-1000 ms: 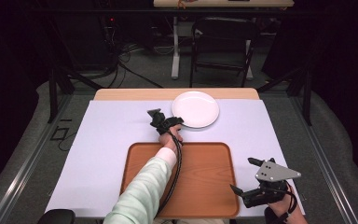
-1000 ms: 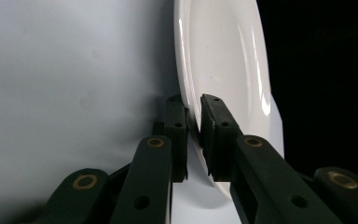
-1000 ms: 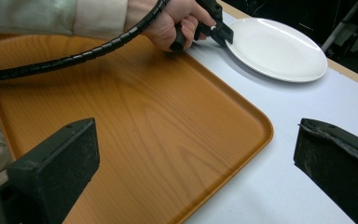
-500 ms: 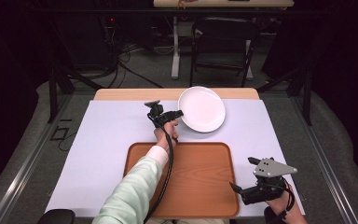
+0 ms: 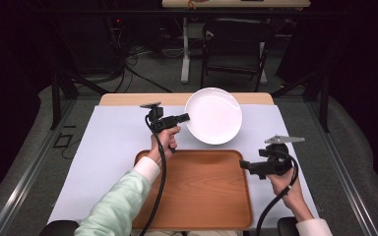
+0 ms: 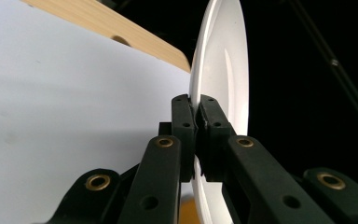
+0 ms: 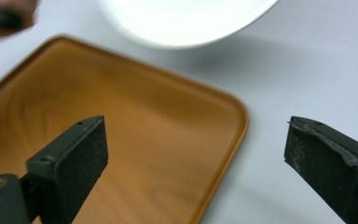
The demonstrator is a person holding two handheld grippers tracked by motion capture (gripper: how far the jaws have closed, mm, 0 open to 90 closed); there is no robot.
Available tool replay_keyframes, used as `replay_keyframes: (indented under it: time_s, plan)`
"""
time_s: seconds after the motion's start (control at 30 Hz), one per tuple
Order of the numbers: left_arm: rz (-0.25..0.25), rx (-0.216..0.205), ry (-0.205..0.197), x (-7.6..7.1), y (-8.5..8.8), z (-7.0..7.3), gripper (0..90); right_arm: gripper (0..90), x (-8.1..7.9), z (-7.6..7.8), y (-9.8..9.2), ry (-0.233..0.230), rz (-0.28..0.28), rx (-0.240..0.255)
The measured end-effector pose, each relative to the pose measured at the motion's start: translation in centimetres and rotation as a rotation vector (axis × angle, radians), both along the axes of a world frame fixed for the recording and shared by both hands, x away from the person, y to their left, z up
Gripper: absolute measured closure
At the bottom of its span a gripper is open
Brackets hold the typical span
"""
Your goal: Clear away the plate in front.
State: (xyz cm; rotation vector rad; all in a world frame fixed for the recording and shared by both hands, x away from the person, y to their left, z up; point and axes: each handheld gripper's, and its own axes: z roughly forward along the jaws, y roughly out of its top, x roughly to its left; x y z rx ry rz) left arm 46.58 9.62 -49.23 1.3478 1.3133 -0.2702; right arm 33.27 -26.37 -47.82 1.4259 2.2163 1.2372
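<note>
My left gripper (image 5: 183, 117) is shut on the left rim of a white plate (image 5: 213, 115), holding it lifted above the table beyond the tray. In the left gripper view the two jaws pinch the plate (image 6: 221, 70) edge-on at the gripper (image 6: 197, 122). An empty brown wooden tray (image 5: 202, 189) lies at the front centre of the table. My right gripper (image 5: 243, 164) hovers open at the tray's right edge. Seen from the right gripper view, its pads (image 7: 81, 149) stand wide apart over the tray's corner (image 7: 144, 135), with the plate (image 7: 186, 18) ahead.
A pale lilac sheet (image 5: 108, 147) covers the table, whose wooden far edge (image 5: 142, 99) shows behind. A chair (image 5: 234, 49) and cables stand on the dark floor beyond. Dark frame rails run along both sides.
The left gripper has lifted the plate off the table and carried it up and slightly right. The right gripper has stayed near the tray's right edge.
</note>
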Motion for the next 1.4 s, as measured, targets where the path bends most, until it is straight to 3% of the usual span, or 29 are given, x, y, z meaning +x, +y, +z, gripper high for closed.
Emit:
replay_keyframes:
  time_s: [0.07,0.17,0.33,0.47,0.67,0.87,1.0,1.4]
  plan:
    - [-0.025,-0.007,-0.013,-0.7,0.2,0.2,87.2,12.8,2.1,-0.2,0.4,0.03,-0.019,0.035]
    - [-0.063,0.01,-0.035,-1.9,0.5,0.5,87.2,19.2,4.2,-0.2,1.5,0.037,-0.032,0.075]
    - [-0.104,0.027,-0.079,-3.6,1.5,1.1,87.0,48.2,6.2,-0.4,2.4,0.072,-0.092,0.151]
    - [-0.11,0.05,-0.117,-4.7,2.5,1.6,87.1,57.5,5.8,-0.3,2.8,0.067,-0.065,0.159]
    - [-0.117,0.067,-0.186,-5.9,3.8,1.9,86.8,64.3,4.7,0.8,3.4,0.012,-0.027,0.171]
    - [-0.125,0.149,-0.254,-7.0,4.5,2.0,85.4,68.8,3.7,1.4,4.1,-0.037,0.004,0.142]
    - [-0.144,0.184,-0.27,-7.7,5.0,1.9,84.8,70.3,3.3,1.6,4.5,-0.059,0.024,0.122]
    - [-0.162,0.223,-0.291,-9.2,5.9,1.7,83.9,71.1,1.7,2.1,5.6,-0.094,0.079,0.049]
